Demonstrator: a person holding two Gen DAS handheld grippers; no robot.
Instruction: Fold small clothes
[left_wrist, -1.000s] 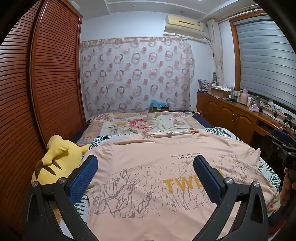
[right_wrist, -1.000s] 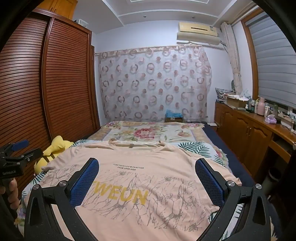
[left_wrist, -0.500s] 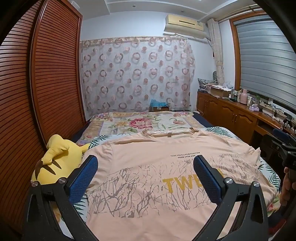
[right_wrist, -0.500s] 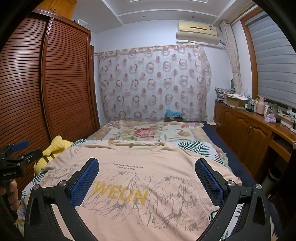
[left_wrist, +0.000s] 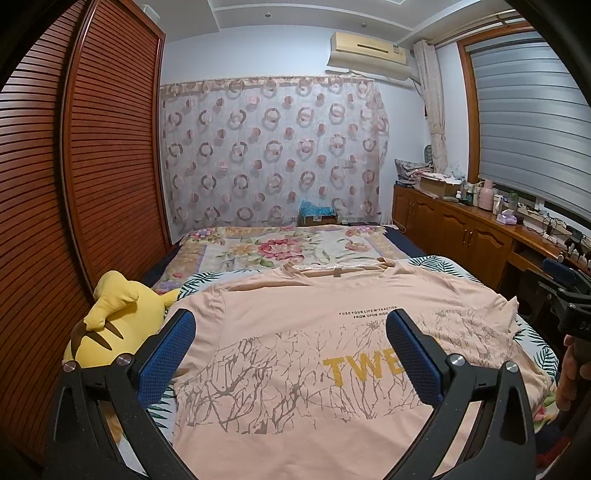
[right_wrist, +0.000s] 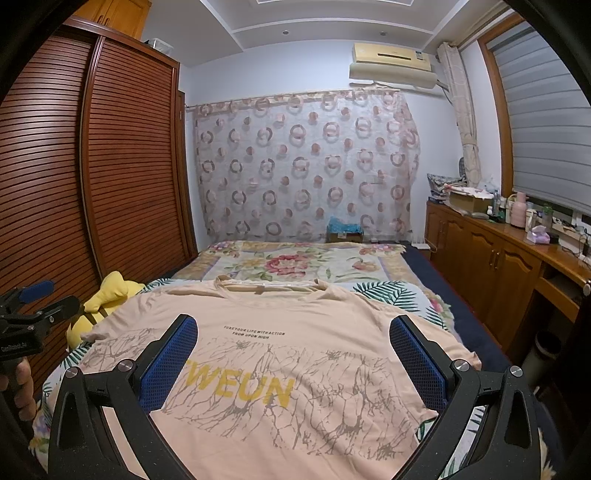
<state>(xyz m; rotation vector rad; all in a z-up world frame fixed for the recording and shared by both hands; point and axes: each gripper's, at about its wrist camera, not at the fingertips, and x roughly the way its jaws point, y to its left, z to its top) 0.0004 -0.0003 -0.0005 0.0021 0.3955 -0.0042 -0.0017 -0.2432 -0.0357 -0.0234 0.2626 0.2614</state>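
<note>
The left wrist view shows the whole yellow plush toy (left_wrist: 114, 325) by the wardrobe, while the right wrist view shows the full yellow "WEUN" print that the left gripper (left_wrist: 291, 347) finger cuts to "TWE". Both the left gripper and the right gripper (right_wrist: 293, 350) hang spread wide, holding nothing. The peach T-shirt (right_wrist: 280, 332) lies flat, front up, on the bed (right_wrist: 295, 258), its near hem out of frame.
</note>
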